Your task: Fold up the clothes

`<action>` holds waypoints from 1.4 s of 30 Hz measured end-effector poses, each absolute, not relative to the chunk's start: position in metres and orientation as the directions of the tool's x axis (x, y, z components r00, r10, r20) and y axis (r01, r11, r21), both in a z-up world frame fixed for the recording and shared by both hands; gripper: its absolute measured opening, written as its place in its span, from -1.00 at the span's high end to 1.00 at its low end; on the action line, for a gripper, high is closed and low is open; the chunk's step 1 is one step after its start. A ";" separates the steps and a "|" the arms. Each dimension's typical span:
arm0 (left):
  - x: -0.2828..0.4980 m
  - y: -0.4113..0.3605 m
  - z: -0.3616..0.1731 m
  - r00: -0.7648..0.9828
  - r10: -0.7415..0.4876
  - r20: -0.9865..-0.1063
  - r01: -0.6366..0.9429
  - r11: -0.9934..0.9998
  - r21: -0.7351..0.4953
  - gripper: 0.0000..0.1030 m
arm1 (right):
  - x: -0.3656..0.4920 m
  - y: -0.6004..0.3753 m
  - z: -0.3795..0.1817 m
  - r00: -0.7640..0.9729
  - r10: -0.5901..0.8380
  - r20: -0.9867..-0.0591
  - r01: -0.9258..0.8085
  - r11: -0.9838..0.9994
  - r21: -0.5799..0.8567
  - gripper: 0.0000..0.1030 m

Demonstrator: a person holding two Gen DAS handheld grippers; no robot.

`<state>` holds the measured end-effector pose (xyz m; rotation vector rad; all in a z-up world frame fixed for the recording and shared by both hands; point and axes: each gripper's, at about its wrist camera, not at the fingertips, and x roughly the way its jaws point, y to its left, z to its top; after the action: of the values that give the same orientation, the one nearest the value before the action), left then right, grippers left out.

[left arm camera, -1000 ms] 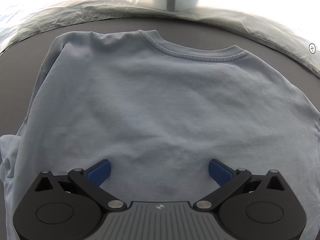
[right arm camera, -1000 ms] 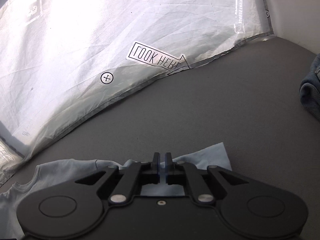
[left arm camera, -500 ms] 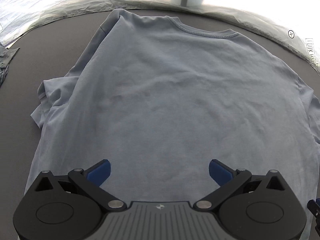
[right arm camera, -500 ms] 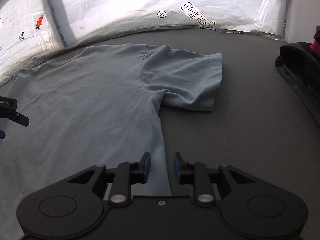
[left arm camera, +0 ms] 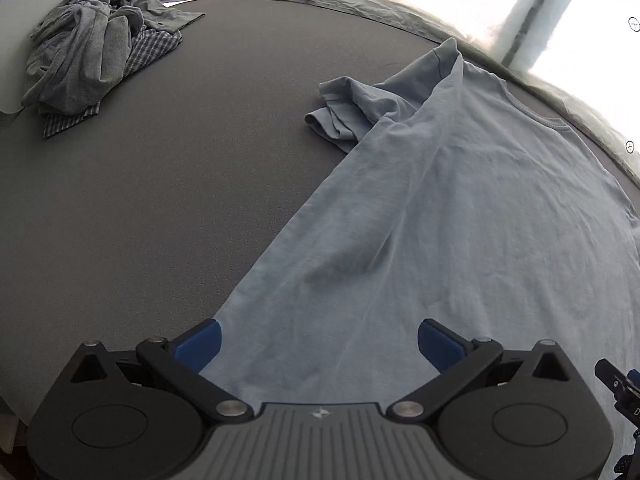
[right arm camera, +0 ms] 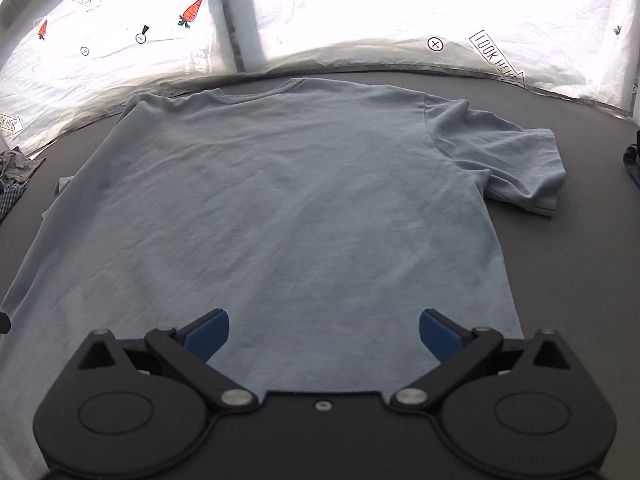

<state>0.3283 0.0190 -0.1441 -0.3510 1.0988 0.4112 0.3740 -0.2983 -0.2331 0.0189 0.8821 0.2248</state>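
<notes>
A light blue T-shirt (right arm camera: 288,208) is lying flat on the grey table (left arm camera: 160,200), filling the middle of the right wrist view. Low in the frame, the right gripper (right arm camera: 324,330) is opening wide, grasping nothing. The left gripper (left arm camera: 318,344) is hanging released over the hem. Crumpled clothes (left arm camera: 88,48) are sitting upper left.

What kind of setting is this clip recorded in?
Probably a staged recording setup for laundry folding, not a lived-in home: a plain grey surface bearing a light blue T-shirt, a white backdrop sheet printed with carrots and "LOOK HERE" markers, and a heap of unfolded clothes.
</notes>
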 end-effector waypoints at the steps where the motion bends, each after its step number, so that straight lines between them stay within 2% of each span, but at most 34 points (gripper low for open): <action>1: 0.329 0.027 -0.140 0.399 0.161 -0.903 -0.485 0.872 -0.059 -1.00 | 0.371 -0.289 -0.235 0.613 0.210 -0.762 -0.198 0.974 0.110 -1.00; 5: 0.334 0.064 -0.134 0.419 0.189 -0.888 -0.507 0.860 -0.056 -0.92 | 0.370 -0.249 -0.245 0.624 0.210 -0.753 -0.231 0.970 0.079 -1.00; 8: 0.347 0.093 -0.138 0.443 0.166 -0.881 -0.524 0.845 -0.105 -0.60 | 0.379 -0.230 -0.249 0.651 0.166 -0.740 -0.222 0.975 0.023 -1.00; 10: 0.359 0.111 -0.141 0.458 0.145 -0.877 -0.530 0.837 -0.139 -0.31 | 0.390 -0.223 -0.251 0.676 0.147 -0.722 -0.193 0.981 0.019 -1.00; 12: 0.377 0.123 -0.145 0.471 0.123 -0.874 -0.509 0.847 -0.155 -0.14 | 0.403 -0.220 -0.253 0.698 0.122 -0.706 -0.154 0.988 0.018 -1.00; 18: 0.440 0.137 -0.155 0.521 0.043 -0.852 -0.358 0.918 -0.172 -0.09 | 0.424 -0.215 -0.263 0.775 0.059 -0.629 -0.064 0.998 0.015 -1.00; 22: 0.466 0.135 -0.170 0.546 0.003 -0.838 -0.273 0.946 -0.174 -0.08 | 0.423 -0.216 -0.262 0.777 0.062 -0.627 -0.064 0.998 0.019 -1.00; 26: 0.476 0.136 -0.179 0.585 -0.077 -0.807 -0.225 0.941 -0.253 -0.06 | 0.423 -0.216 -0.262 0.777 0.056 -0.627 -0.064 0.998 0.011 -1.00; 27: 0.477 0.135 -0.181 0.589 -0.072 -0.805 -0.225 0.942 -0.249 0.03 | 0.423 -0.215 -0.262 0.777 0.055 -0.627 -0.064 0.998 0.008 -1.00; 29: 0.480 0.133 -0.182 0.591 -0.043 -0.806 -0.226 0.950 -0.217 0.38 | 0.423 -0.215 -0.262 0.777 0.054 -0.627 -0.064 0.998 0.007 -1.00; 30: 0.482 0.132 -0.183 0.589 -0.016 -0.808 -0.233 0.954 -0.189 0.73 | 0.423 -0.215 -0.262 0.777 0.054 -0.627 -0.064 0.998 0.007 -1.00; 31: 0.482 0.133 -0.183 0.592 -0.018 -0.806 -0.238 0.951 -0.196 0.92 | 0.423 -0.215 -0.262 0.777 0.054 -0.627 -0.064 0.998 0.007 -1.00; 33: 0.483 0.137 -0.184 0.598 -0.025 -0.801 -0.248 0.945 -0.215 1.00 | 0.423 -0.214 -0.262 0.777 0.053 -0.627 -0.064 0.998 0.006 -1.00; 42: 0.486 0.152 -0.172 0.605 -0.072 -0.793 -0.260 0.924 -0.282 0.99 | 0.423 -0.214 -0.262 0.777 0.055 -0.627 -0.066 0.998 0.006 -1.00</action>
<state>0.4862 0.1515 -0.1717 -0.3921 0.9208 0.1118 0.4232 -0.2145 -0.2616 -0.0161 0.6771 0.0656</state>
